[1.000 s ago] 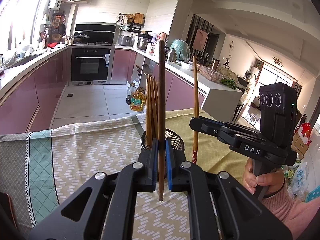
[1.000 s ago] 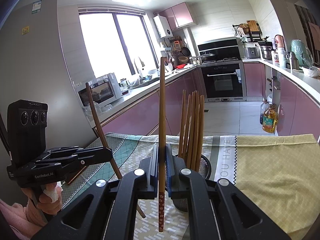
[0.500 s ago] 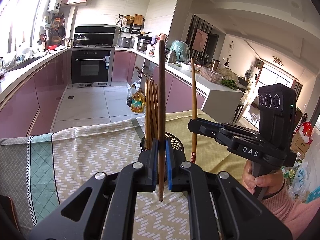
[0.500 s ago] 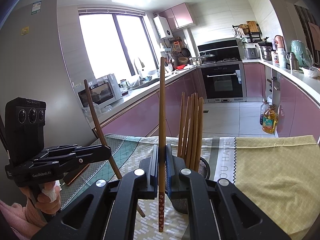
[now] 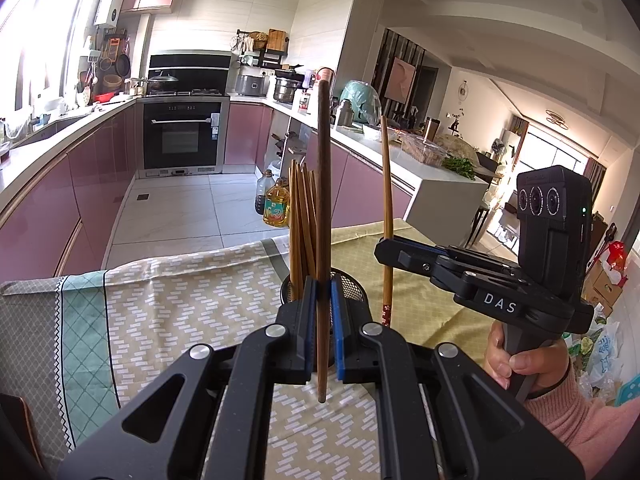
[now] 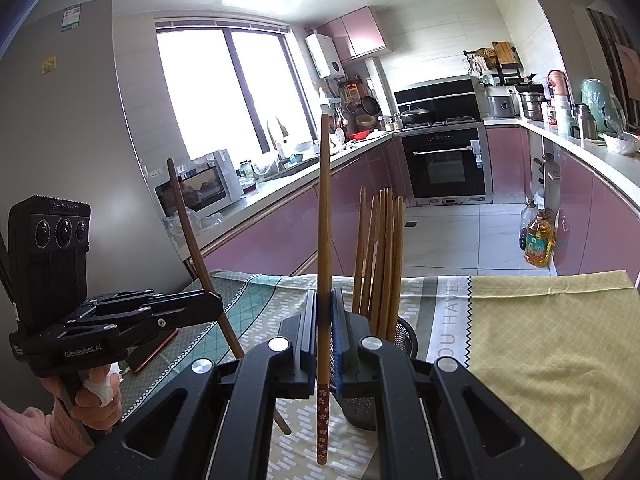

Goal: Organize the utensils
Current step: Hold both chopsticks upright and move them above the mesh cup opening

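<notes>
1. Currently both tools are loaded: left gripper is pinched on a dark chopstick, right gripper is pinched on a lighter chopstick with a red patterned end. Both sticks stand near upright, held close to their lower ends.
2. Target looks like the black mesh holder, already holding a bundle of chopsticks, on the patterned tablecloth just beyond both tools.
3. Risk: long lever above each grip, so a stick could pivot or slip if it knocks the bundle or the rim.
4. Risk: light holder, top-heavy load. A side push could tip it.
5. Risk: both tools converge on one opening. They could clash, so go one at a time.
6. Room: cloth to the right is bare; the table's far edge lies beyond the holder, with floor after that. A phone lies left.
</notes>
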The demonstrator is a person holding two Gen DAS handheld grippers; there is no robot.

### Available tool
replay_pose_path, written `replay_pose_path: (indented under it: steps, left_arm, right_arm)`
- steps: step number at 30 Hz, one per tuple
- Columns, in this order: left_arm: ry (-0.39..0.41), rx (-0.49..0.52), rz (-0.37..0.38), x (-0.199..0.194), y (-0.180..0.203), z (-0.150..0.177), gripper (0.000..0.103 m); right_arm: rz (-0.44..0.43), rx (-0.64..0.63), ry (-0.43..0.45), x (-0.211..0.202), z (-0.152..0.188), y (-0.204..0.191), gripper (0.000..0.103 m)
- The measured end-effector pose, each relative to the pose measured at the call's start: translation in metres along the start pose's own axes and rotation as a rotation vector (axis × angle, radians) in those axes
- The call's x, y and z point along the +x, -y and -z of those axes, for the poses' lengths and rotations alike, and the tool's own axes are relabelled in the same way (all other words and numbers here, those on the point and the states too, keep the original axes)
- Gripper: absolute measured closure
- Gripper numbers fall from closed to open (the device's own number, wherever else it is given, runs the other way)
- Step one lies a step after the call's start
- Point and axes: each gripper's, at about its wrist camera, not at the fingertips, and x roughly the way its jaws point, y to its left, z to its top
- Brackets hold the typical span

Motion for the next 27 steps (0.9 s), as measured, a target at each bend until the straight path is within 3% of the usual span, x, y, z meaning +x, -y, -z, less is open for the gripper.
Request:
replay_pose_path:
  steps: [27]
  left_arm:
    - [0.025,0.02,0.018,-0.003,0.008,-0.017,0.095]
  right_arm:
    - [-0.017,0.033,0.03,0.004,-0.012,0.004,0.097]
